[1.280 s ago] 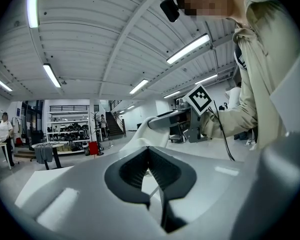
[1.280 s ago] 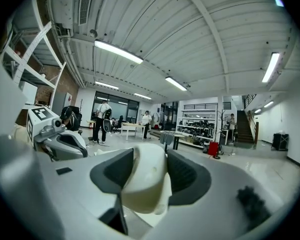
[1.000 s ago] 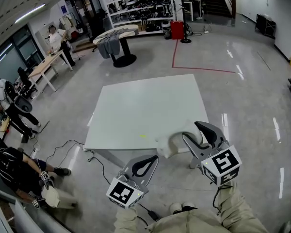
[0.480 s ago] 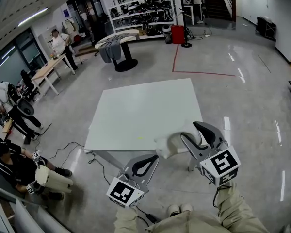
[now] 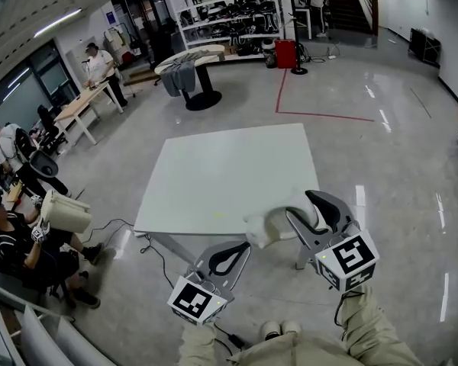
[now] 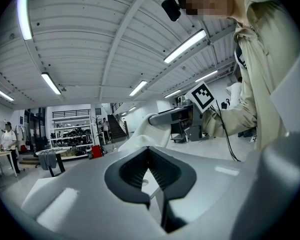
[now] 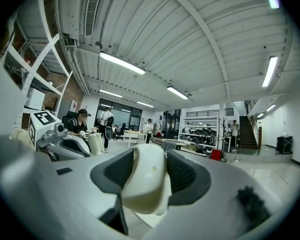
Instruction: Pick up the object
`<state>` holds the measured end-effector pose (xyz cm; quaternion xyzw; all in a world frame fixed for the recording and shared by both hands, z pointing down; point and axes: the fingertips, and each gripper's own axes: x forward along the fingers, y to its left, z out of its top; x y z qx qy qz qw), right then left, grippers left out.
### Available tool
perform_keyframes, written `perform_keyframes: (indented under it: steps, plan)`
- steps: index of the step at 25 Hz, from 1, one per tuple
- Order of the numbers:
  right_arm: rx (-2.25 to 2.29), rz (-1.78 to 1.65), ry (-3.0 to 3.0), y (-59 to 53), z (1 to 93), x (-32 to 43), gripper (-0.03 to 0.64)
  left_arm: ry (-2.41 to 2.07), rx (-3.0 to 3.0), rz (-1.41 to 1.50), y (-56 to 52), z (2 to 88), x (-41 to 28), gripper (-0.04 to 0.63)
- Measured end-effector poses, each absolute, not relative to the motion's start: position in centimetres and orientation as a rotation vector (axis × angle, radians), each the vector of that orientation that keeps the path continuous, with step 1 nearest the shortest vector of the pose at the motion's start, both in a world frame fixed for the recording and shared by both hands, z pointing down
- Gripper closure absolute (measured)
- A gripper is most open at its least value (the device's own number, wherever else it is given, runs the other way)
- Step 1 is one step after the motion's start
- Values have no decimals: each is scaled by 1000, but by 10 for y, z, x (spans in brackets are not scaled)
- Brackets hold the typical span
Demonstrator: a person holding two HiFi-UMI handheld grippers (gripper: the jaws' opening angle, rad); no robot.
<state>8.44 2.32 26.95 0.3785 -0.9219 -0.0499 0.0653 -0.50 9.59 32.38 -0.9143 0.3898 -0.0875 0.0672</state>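
A cream-white, curved, rounded object (image 5: pixel 273 226) hangs over the near edge of the white table (image 5: pixel 229 158). My right gripper (image 5: pixel 300 207) is shut on it. In the right gripper view the object (image 7: pixel 149 176) fills the space between the dark pads. My left gripper (image 5: pixel 243 248) is lower and to the left, off the table's near edge, shut with nothing in it. Its tips meet in the left gripper view (image 6: pixel 149 151), where the held object (image 6: pixel 140 134) shows beyond them. A small yellow mark (image 5: pixel 217 215) lies on the table.
A seated person (image 5: pixel 15 250) at the far left holds up a pale bucket (image 5: pixel 65 212). Cables (image 5: pixel 111 231) trail on the floor beside the table. A round table with grey cloth (image 5: pixel 185 61), shelves and a red floor line (image 5: pixel 320 111) lie farther off.
Both grippers and the held object stay where they were. At the left, the seated person has raised the pale bucket from the floor to shoulder height.
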Motion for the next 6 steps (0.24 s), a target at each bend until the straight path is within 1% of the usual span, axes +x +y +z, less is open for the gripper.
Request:
perform_keyframes:
  steps: [6]
  plan:
    - [1141,-155,-2789,20,272,89,397,1212,-2763,-282,93,327,-1,589]
